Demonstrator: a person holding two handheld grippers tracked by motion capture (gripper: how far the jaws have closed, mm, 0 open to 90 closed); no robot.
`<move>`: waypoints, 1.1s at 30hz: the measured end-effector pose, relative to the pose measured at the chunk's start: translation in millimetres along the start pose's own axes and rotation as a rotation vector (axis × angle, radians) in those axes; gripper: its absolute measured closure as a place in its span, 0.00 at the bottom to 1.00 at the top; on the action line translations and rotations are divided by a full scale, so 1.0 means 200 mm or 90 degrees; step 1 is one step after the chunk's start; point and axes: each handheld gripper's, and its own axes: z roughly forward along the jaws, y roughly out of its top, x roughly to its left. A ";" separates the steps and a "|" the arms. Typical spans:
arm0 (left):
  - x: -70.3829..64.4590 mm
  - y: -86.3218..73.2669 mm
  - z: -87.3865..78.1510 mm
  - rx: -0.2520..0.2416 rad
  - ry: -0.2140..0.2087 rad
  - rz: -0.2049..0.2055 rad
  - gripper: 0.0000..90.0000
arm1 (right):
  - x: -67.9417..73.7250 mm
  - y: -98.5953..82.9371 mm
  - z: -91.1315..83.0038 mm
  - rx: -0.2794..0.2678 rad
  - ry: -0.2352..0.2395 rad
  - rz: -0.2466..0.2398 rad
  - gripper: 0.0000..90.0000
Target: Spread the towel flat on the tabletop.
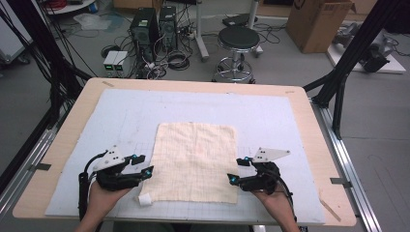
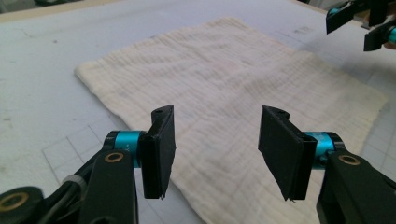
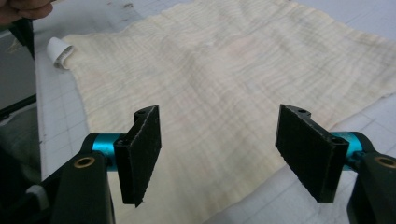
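Grey matting (image 1: 121,116) covers the table, with the cream cloth (image 1: 196,159) flat at its centre. Both my left gripper (image 1: 143,165) and right gripper (image 1: 235,170) stand with jaws apart beside its near corners. For a clean pinch, I should lower each over one corner and take a single layer.

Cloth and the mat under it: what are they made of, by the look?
Cloth: looks like thin woven cotton gauze, cream, matte; fine crinkled ribs and a faint grid show in the left gripper view. Mat: pale grey-blue sheet, matte, printed grid lines and scuffs; possibly a vinyl cutting mat or felt, hard to tell.
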 end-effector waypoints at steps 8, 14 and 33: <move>0.05 0.01 0.04 -0.004 0.018 -0.008 0.49 | -0.06 0.03 0.01 -0.006 -0.018 0.000 0.31; 0.07 0.01 0.05 0.011 0.030 -0.002 0.47 | -0.10 0.07 0.05 -0.006 -0.021 0.003 0.31; 0.03 -0.04 0.07 0.040 0.019 0.011 0.43 | -0.06 0.06 0.13 0.025 -0.037 -0.005 0.26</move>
